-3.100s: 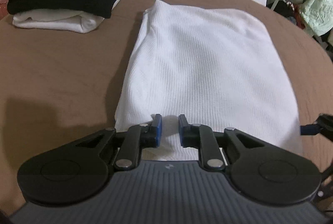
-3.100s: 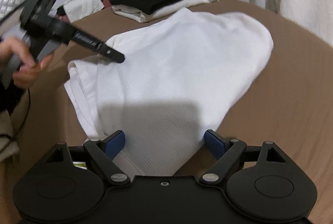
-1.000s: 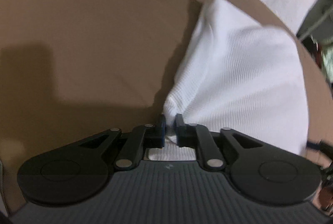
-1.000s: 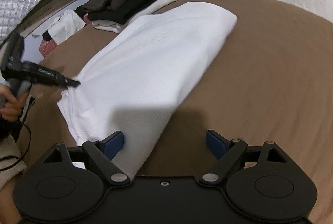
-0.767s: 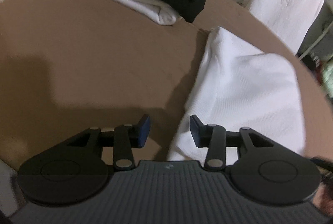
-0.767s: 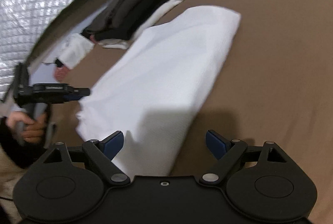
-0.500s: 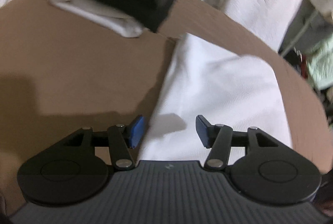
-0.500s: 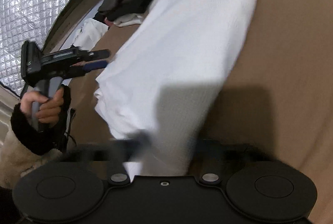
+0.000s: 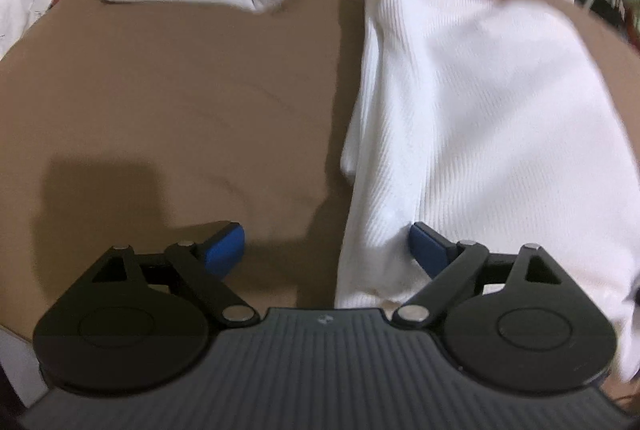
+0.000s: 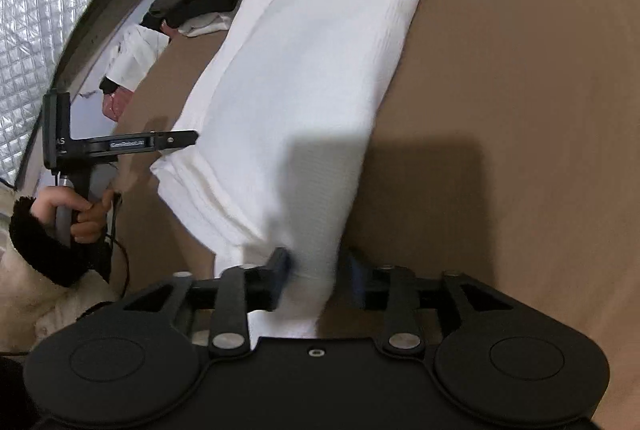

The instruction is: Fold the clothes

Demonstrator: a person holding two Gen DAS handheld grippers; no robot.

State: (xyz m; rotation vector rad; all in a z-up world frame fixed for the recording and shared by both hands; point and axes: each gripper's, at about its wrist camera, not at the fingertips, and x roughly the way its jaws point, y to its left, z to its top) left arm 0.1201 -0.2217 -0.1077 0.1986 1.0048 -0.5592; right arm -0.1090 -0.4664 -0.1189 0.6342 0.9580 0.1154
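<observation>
Right tongs (image 10: 320, 270) around ribbed white garment (image 10: 304, 78)

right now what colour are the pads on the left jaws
Blue pads, clearest in the left wrist view.

**Grip handed from left to right**

Left gripper (image 9: 326, 248): formerly pinching near edge of white garment (image 9: 480, 118), now released, jaws spread wide, shifted to garment's left edge. Right gripper (image 10: 320, 270): formerly wide open at garment's near right corner, now narrowed around that corner; pads blurred. Garment: bunched narrower, near end lifted.
</observation>
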